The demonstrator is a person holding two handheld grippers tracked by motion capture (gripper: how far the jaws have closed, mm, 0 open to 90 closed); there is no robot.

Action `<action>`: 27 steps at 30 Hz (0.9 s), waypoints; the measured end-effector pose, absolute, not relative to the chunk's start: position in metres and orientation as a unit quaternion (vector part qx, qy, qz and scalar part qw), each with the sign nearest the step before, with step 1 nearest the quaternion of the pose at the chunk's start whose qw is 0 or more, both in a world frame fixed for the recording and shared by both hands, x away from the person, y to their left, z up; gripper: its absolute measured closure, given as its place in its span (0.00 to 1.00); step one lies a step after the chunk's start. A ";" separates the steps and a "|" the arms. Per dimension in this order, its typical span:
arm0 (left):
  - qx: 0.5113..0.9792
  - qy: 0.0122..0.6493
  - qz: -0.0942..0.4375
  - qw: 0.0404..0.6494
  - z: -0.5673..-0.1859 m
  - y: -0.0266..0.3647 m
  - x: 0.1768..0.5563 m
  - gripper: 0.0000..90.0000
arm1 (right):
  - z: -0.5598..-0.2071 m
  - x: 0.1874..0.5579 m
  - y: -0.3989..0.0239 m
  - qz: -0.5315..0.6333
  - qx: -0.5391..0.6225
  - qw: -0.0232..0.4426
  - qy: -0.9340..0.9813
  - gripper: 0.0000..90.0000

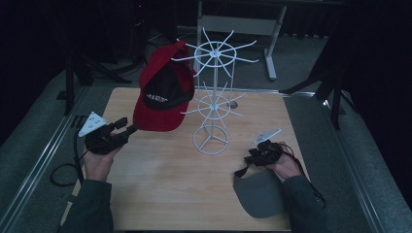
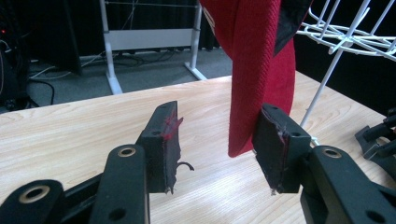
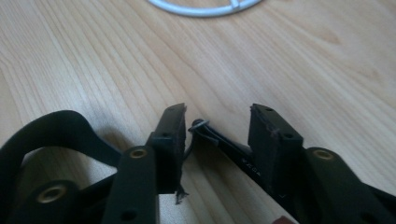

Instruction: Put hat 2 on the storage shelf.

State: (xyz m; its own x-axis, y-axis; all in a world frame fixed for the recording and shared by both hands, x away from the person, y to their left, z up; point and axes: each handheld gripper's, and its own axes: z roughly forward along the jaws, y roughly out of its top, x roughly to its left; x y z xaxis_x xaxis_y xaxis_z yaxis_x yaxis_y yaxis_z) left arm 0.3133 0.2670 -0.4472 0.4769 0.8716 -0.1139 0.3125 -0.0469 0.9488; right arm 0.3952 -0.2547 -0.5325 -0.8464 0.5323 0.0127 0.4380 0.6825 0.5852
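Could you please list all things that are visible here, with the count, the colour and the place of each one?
red cap: one, red and black, hanging on the rack's left side
wire rack: one, white, mid-table
grey cap: one, grey, near edge, right
black strap: one, black, on the table by the right gripper
table: one, light wood
left gripper: one, black, jaws open by the red cap's brim
right gripper: one, black, jaws apart over the grey cap's strap end

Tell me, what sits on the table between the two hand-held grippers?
In the high view, the white wire rack's ring base stands between the left gripper and right gripper.
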 end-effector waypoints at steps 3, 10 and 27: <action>0.674 0.439 0.262 0.533 -0.447 0.268 0.313 0.58 | -0.535 0.395 -0.253 0.292 0.266 0.072 0.916 0.75; 0.673 0.440 0.262 0.533 -0.448 0.267 0.313 0.58 | -0.533 0.396 -0.251 0.282 0.273 0.079 0.916 0.88; 0.674 0.439 0.264 0.533 -0.447 0.267 0.313 0.58 | -0.483 0.386 -0.259 0.388 0.318 0.159 0.850 0.88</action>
State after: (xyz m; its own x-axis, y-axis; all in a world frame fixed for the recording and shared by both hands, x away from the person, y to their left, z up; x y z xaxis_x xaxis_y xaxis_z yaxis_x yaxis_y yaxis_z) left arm 0.3133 0.2671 -0.4471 0.4751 0.8727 -0.1124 0.3106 -0.0468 0.9494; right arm 0.3861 -0.2588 -0.4828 -0.7465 0.6649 -0.0239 0.4179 0.4965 0.7608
